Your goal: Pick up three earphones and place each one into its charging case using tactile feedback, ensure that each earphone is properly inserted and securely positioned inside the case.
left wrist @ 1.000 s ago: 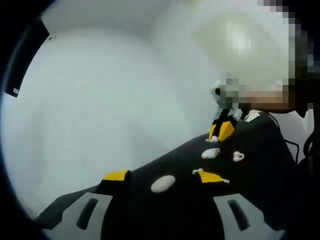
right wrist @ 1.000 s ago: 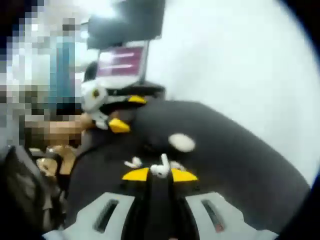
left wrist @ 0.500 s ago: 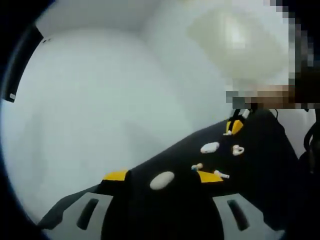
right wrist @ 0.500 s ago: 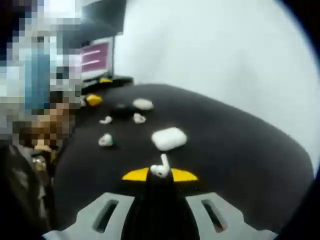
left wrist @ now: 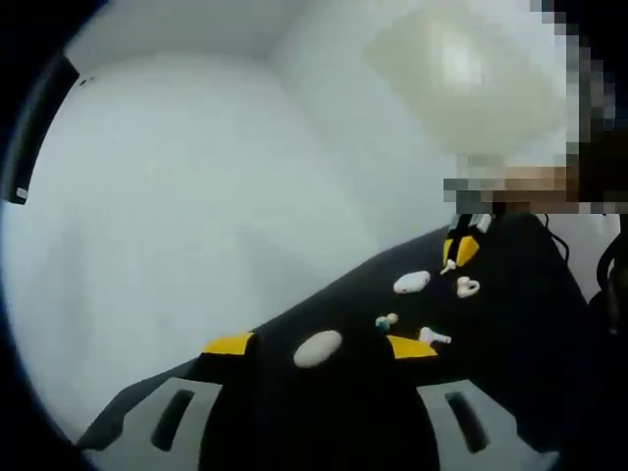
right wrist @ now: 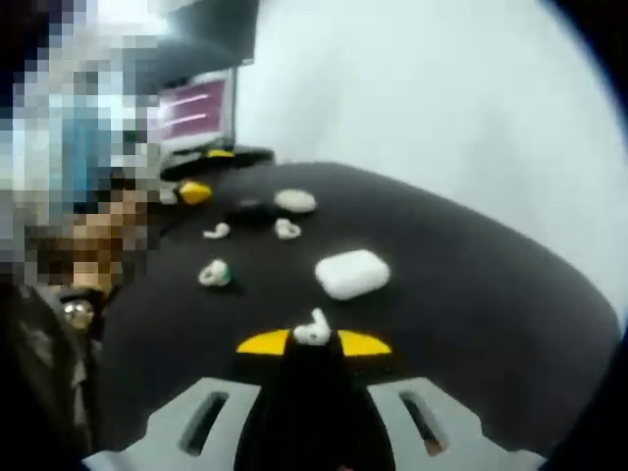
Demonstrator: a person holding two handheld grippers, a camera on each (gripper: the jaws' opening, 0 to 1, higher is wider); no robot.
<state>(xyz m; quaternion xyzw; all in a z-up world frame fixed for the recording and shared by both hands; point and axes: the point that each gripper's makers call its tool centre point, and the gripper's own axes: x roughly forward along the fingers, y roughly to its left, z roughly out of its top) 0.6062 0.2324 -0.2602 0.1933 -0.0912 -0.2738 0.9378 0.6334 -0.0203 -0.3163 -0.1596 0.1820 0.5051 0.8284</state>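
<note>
The right gripper (right wrist: 313, 342) has its fingers clenched on a white earphone (right wrist: 314, 331) at lower centre, the closed charging case (right wrist: 352, 274) just above it on the black surface (right wrist: 471, 294), so insertion seems next, needing the case opened; the left gripper (left wrist: 319, 345) is released.

A plain white wall (right wrist: 442, 108) rises behind a black table (right wrist: 471, 294). At the far end a monitor (right wrist: 196, 103) glows pink under a dark panel. The left gripper view shows a pale wall (left wrist: 196, 196) brightly lit.
</note>
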